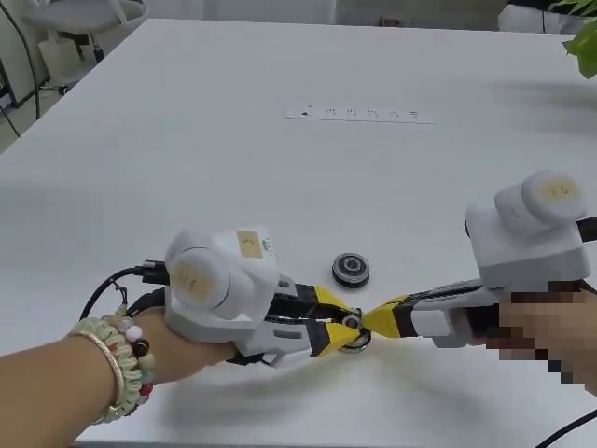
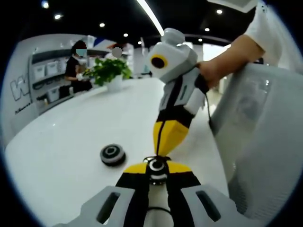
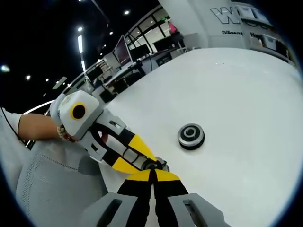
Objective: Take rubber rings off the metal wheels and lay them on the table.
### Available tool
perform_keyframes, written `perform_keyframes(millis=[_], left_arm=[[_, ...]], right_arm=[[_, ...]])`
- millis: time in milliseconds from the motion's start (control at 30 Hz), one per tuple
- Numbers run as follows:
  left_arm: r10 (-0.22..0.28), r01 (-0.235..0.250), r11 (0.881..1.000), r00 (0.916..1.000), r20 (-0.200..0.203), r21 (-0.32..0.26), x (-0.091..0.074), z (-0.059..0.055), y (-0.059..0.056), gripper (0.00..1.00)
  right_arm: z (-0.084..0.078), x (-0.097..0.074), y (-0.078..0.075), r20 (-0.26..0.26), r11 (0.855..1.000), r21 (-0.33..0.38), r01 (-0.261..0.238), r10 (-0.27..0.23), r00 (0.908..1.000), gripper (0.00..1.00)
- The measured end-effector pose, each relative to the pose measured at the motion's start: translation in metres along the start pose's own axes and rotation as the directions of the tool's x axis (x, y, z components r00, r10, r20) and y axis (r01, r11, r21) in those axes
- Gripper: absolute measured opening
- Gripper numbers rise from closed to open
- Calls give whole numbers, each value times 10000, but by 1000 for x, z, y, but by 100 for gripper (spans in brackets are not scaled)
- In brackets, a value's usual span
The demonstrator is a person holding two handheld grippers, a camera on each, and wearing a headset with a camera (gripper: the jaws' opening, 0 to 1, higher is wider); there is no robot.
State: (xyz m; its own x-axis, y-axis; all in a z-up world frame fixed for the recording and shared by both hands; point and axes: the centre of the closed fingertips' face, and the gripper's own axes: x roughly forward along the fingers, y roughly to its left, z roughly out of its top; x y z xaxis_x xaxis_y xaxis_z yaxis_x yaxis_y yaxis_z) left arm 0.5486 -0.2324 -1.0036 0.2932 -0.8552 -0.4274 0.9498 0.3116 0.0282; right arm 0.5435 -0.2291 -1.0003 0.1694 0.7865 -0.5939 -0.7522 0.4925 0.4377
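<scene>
Wheel (image 1: 353,336) clamped in left tongs (image 1: 343,334), right tongs (image 1: 371,326) closed at its rim; second wheel (image 1: 352,269) on tabletop (image 1: 280,187); rings (image 3: 191,144) apparently unremoved.

Big dark wall lettering (image 3: 228,15) opening with a W, the rest cut off for you, small line beneath it blurred, paper strip (image 1: 359,114) on your table (image 1: 187,140), its tiny marks unreadable.

A metal wheel (image 1: 352,269), dark rubber ring (image 1: 339,270) around its silver hub, lies flat on the white table (image 1: 187,140) at centre frame. Just below it, a second wheel (image 1: 355,333) is clamped in the left gripper (image 1: 345,329)'s yellow jaws.
</scene>
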Motion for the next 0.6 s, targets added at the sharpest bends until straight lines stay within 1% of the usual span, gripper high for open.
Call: perform_keyframes(millis=[133, 167, 200, 233, 300, 333, 400, 500, 600], left_arm=[[2, -2, 10000, 10000, 9, -25, 0, 0, 0, 14], [4, -4, 10000, 10000, 9, -19, 0, 0, 0, 14], [11, -11, 10000, 10000, 9, -15, 0, 0, 0, 14], [18, -18, 10000, 10000, 9, -21, 0, 0, 0, 14], [35, -35, 10000, 10000, 14, -25, 1, 0, 0, 14], [37, -37, 10000, 10000, 16, -30, 1, 0, 0, 14], [41, -41, 10000, 10000, 18, -36, 1, 0, 0, 14], [62, -61, 9999, 10000, 38, -106, 1, 0, 0, 14], [88, -83, 9997, 9998, 181, -246, 1, 0, 0, 14]], right_arm=[[0, 0, 0, 51, 10000, -24, -67, 67, 10000, 0], [4, 0, 5, 287, 9994, 48, -340, 339, 9990, 0], [9, 0, 13, 560, 9969, 176, -771, 760, 9955, 0], [15, -1, 14, 892, 9965, 357, -760, 725, 9934, 0], [14, 0, 9, 613, 9994, -68, -326, 329, 9976, 0], [13, 1, 9, 595, 9994, -147, -308, 316, 9977, 0], [7, 2, 7, 416, 9994, -8, -337, 337, 9986, 0], [5, 1, 3, 312, 9998, 8, -174, 174, 9994, 0], [2, 1, -3, 184, 10000, 67, 72, -73, 9998, 0]])
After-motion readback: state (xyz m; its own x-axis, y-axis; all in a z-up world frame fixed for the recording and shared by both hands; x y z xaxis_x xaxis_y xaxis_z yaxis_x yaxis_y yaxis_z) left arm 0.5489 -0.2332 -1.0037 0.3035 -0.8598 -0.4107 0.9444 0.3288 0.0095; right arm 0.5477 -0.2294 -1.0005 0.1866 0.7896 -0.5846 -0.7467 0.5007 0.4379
